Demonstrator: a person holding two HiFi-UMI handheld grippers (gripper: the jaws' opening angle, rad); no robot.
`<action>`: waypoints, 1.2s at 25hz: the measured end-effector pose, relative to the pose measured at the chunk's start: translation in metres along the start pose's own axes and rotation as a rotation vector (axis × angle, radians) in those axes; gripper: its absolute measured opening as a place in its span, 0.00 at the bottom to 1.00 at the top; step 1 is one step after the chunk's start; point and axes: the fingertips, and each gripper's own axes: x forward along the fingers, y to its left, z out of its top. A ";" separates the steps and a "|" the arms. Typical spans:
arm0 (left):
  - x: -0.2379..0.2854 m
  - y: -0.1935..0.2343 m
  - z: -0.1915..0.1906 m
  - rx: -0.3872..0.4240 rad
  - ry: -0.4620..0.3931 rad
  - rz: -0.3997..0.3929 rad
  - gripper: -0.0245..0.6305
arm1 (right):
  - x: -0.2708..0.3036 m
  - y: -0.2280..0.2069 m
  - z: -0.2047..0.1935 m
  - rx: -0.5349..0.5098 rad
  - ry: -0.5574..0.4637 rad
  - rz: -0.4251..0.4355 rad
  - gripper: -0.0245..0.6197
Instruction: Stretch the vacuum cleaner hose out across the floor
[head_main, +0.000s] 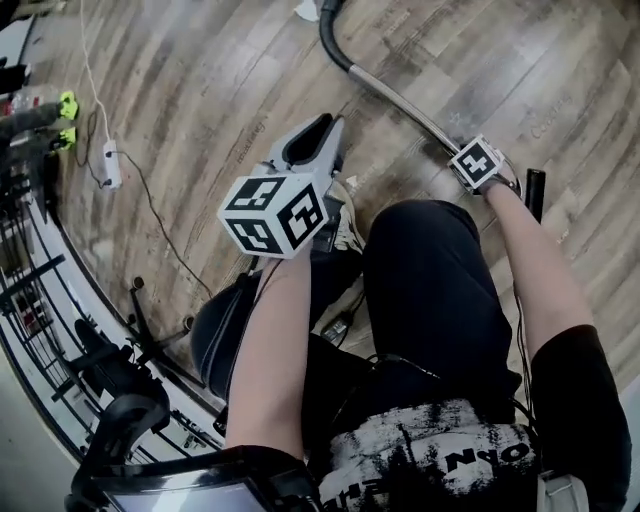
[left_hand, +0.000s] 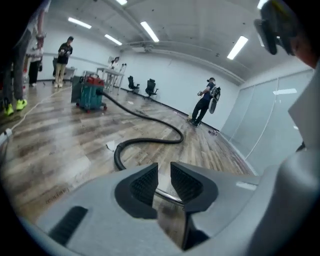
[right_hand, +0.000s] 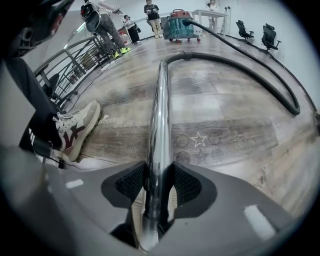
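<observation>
Wood floor (head_main: 200, 90) was crossed by the curved hose (right_hand: 260, 76), lying ahead toward the vacuum cleaner (right_hand: 178, 25). Its metal wand (right_hand: 159, 115), pointed straight ahead, was clamped by the right gripper (right_hand: 159, 184); the left gripper (left_hand: 164, 182) was held narrowly parted, empty.

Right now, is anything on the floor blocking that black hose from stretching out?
Nothing visible does. The hose curves over open wooden floor to the vacuum cleaner; only a small white scrap lies beside its bend. The right hand-held gripper clamps its metal tube.

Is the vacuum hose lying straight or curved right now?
Curved: the hose bends back on the floor between vacuum cleaner and metal tube.
</observation>
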 end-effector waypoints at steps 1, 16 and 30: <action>0.015 0.005 -0.012 -0.037 0.032 -0.003 0.17 | -0.008 -0.001 0.005 -0.010 0.002 -0.007 0.31; 0.191 -0.067 -0.129 -0.756 0.197 -0.286 0.43 | -0.135 -0.019 0.019 -0.152 0.106 -0.183 0.31; 0.255 -0.107 -0.091 -1.252 -0.015 -0.369 0.17 | -0.189 -0.020 0.015 -0.189 0.115 -0.218 0.32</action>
